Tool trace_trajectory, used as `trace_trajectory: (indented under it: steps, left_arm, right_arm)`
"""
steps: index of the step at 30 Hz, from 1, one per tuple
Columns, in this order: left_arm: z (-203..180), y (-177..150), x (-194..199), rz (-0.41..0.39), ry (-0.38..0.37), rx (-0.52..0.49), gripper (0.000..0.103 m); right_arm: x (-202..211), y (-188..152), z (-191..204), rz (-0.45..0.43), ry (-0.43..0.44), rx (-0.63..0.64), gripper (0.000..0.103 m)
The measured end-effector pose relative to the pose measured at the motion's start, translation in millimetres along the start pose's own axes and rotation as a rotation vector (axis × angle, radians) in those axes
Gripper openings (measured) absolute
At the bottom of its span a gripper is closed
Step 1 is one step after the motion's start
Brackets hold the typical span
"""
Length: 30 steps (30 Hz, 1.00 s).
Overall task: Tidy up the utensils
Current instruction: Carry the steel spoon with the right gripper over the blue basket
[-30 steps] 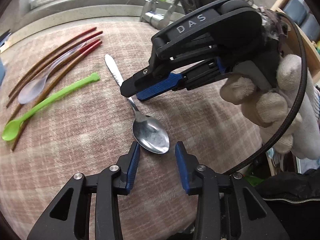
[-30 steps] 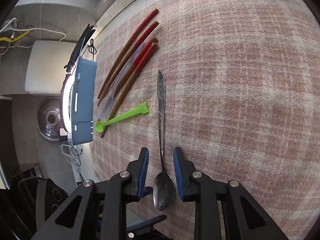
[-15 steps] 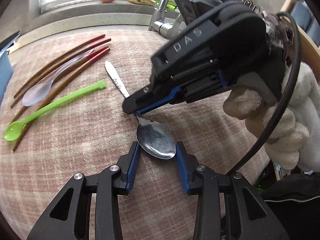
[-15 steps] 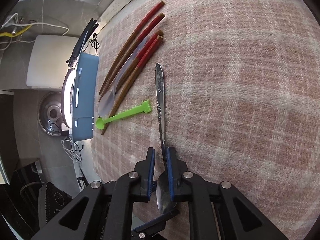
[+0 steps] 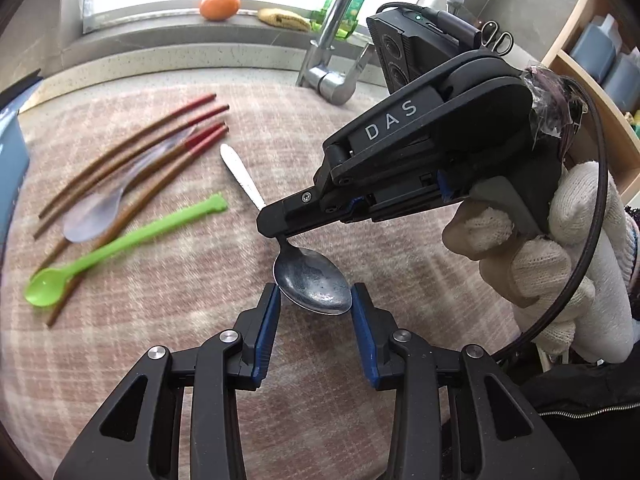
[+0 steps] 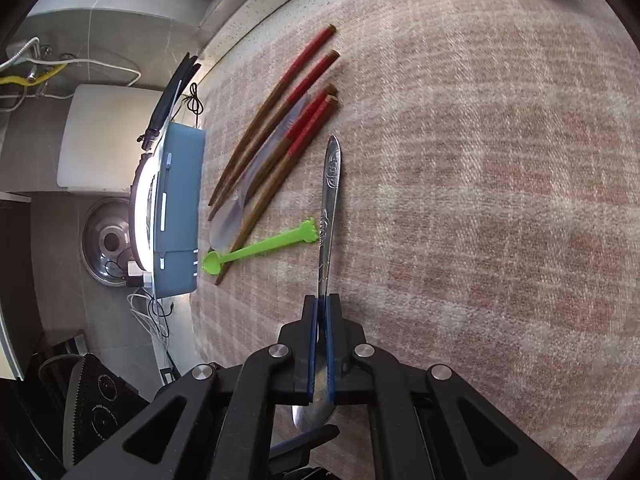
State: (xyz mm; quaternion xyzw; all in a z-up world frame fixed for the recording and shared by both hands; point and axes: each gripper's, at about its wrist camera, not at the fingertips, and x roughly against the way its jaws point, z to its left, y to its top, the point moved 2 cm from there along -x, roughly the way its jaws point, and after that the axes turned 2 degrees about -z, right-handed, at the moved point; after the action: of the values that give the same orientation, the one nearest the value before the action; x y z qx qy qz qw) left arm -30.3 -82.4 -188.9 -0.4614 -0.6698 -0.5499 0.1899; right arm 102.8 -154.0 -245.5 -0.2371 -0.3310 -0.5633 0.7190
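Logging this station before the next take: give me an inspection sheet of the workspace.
Surface: checked pink cloth over the counter.
Job's things: metal spoon; green spoon, clear spoon and chopsticks lie grouped together.
Clutter: nothing seen on the cloth.
Grippers: right gripper shut on the metal spoon's neck; left gripper open around its bowl.
Cables: black cable by the gloved hand.
Surroundings: faucet, orange fruit on the sill.

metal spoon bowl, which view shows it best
The left wrist view: the metal spoon has its whole bowl showing, open side up. The right wrist view shows mainly the handle; the right hand-held gripper hides most of the bowl.
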Motion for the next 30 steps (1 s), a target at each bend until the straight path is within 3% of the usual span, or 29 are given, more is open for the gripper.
trace_trajectory:
  steps: [15, 30]
  left_arm:
    - [25.8, 15.7, 53.2, -0.079, 0.032, -0.028, 0.035]
    - [116.7, 15.1, 129.4, -0.154, 0.107, 0.003, 0.035]
  right_arm:
    - [6.4, 12.8, 56.4, -0.046, 0.044, 0.048, 0.004]
    - [-49.0, 34.6, 169.7, -0.044, 0.1, 0.138, 0.004]
